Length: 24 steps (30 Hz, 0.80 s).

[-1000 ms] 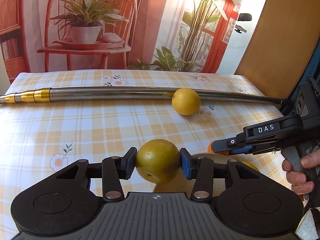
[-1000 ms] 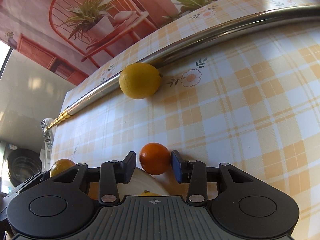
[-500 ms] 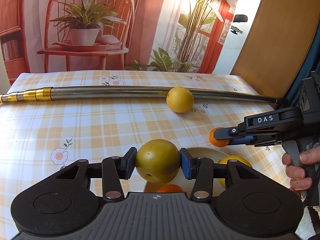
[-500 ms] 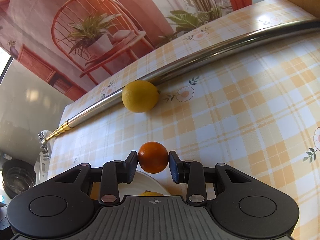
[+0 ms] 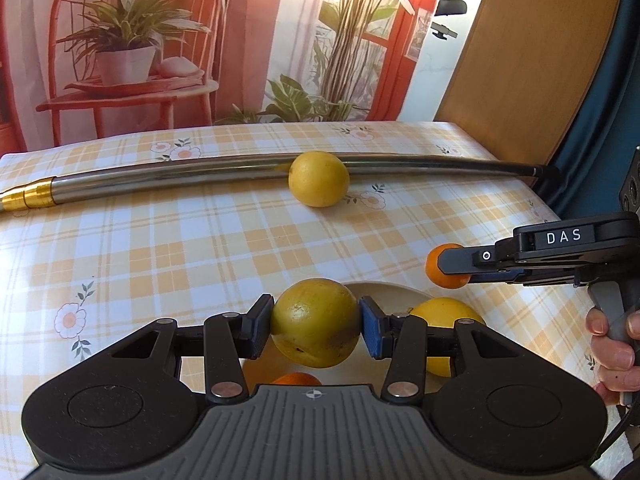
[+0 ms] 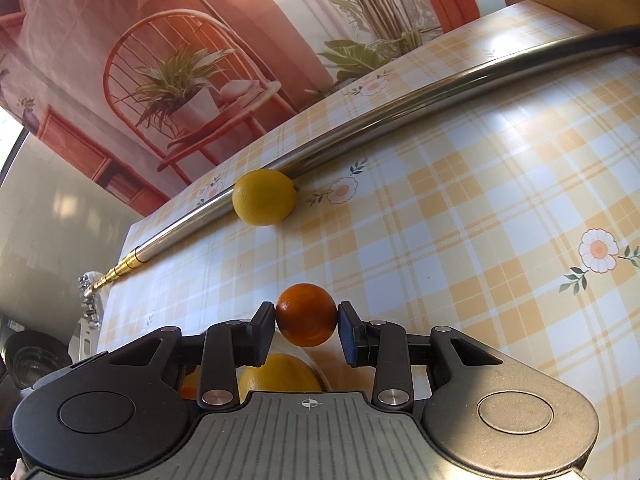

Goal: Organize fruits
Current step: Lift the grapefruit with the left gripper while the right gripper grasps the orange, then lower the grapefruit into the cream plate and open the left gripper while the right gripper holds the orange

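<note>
Left gripper (image 5: 315,323) pinches a yellow-green fruit (image 5: 315,322), pads tight on both sides, fruit off the table and above the plate (image 5: 384,290). Dark specks on the fruit's lower skin.

Right gripper (image 6: 307,315) pinches a small orange (image 6: 306,314), pads against its sides. From the left wrist view the same gripper comes in from the right, "DAS" on its body, orange (image 5: 446,266) at its tip, raised over the plate's right rim. A hand (image 5: 614,344) grips the handle at the right edge.

Plate is white, near the front of the table (image 5: 160,248), mostly hidden behind the left gripper. On it: a yellow fruit (image 5: 448,320) on the right side, and another orange (image 5: 296,379) barely peeking out just above the gripper body. Right wrist view shows the yellow fruit (image 6: 276,372) under the gripper too, with a bit of plate rim beside it.

One lemon (image 5: 319,179) sits loose on the table far back, touching a long metal pole (image 5: 160,178) that lies across the table; pole has a gold end on the left. Same lemon (image 6: 265,197) and pole (image 6: 400,112) in the right view.

Tablecloth is orange-and-white plaid with flowers. Printed backdrop (image 5: 160,40) of chair and plants stands behind the table.
</note>
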### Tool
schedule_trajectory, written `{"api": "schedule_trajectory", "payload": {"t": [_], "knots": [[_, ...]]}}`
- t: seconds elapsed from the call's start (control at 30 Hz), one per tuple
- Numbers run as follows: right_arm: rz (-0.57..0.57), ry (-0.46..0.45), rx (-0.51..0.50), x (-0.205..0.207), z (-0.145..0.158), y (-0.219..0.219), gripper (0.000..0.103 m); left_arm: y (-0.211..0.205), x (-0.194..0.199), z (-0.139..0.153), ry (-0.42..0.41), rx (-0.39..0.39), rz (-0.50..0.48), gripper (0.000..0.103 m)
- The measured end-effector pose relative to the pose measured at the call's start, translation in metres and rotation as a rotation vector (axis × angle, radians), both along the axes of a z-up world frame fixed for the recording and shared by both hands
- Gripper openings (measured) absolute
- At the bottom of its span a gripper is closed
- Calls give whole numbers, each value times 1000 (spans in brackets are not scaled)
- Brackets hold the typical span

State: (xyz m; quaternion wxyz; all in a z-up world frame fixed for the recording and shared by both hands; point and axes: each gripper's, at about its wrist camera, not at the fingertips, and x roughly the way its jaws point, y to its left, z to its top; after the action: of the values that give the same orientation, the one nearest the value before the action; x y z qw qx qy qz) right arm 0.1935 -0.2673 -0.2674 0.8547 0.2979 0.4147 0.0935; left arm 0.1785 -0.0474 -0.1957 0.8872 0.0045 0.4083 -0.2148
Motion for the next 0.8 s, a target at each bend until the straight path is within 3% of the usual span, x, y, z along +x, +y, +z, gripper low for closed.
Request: {"api": "schedule_trajectory", "payload": {"t": [0.8], "knots": [[-10,4,4,-4,-2,-3,31,-22,6,-20,48,85,-81,49]]}}
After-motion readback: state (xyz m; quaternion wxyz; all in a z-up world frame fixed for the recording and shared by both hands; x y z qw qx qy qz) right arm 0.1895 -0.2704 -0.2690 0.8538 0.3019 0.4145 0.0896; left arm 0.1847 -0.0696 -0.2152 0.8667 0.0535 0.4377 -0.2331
